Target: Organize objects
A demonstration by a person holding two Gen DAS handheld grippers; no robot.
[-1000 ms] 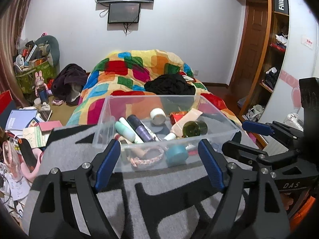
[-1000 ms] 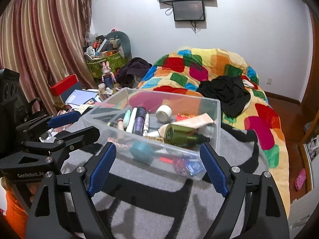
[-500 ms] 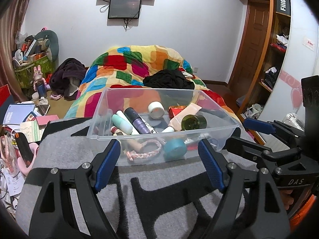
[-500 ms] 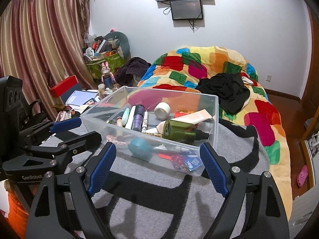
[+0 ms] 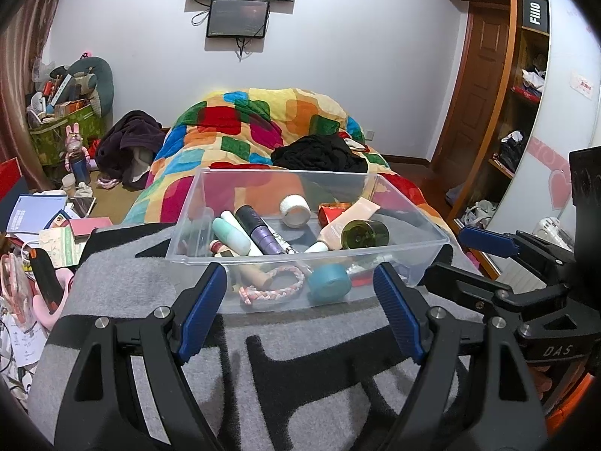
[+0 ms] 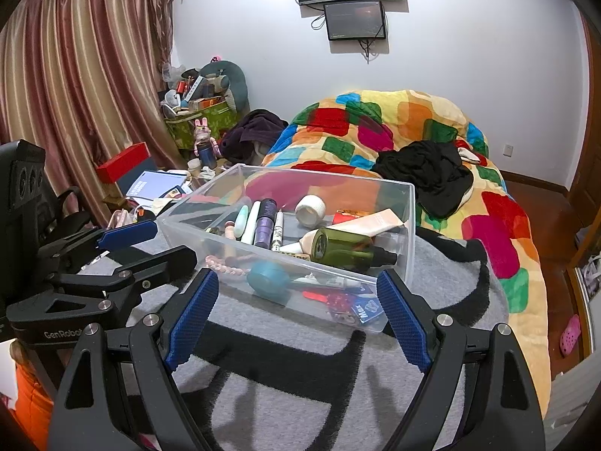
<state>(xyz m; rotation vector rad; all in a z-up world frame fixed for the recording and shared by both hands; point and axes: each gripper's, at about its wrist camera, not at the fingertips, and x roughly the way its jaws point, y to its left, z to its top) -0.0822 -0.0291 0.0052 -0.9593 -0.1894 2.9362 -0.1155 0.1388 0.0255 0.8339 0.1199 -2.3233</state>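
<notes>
Both tongs, left gripper point(image 5: 300, 302) and right gripper point(image 6: 296, 314), are spread wide and hold nothing; I keep them short of the clear bin point(image 5: 432, 235) on the grey blanket point(image 5: 300, 376). Compared with a second ago, the bin sits lower in both views and shows more of its inside, so I judge a pick from above is being prepared. Inside the bin lie a green bottle point(image 6: 343, 250), a teal cap point(image 5: 329, 283), a braided band point(image 5: 272, 285). Legible: "Max" on a blue packet point(image 6: 366, 310) at the bin's near corner, "Fiio" on a box point(image 5: 534, 13) far right of it.

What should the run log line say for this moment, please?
left gripper: open, empty | right gripper: open, empty | clear bin: on grey blanket, holds toiletries | no contact
</notes>
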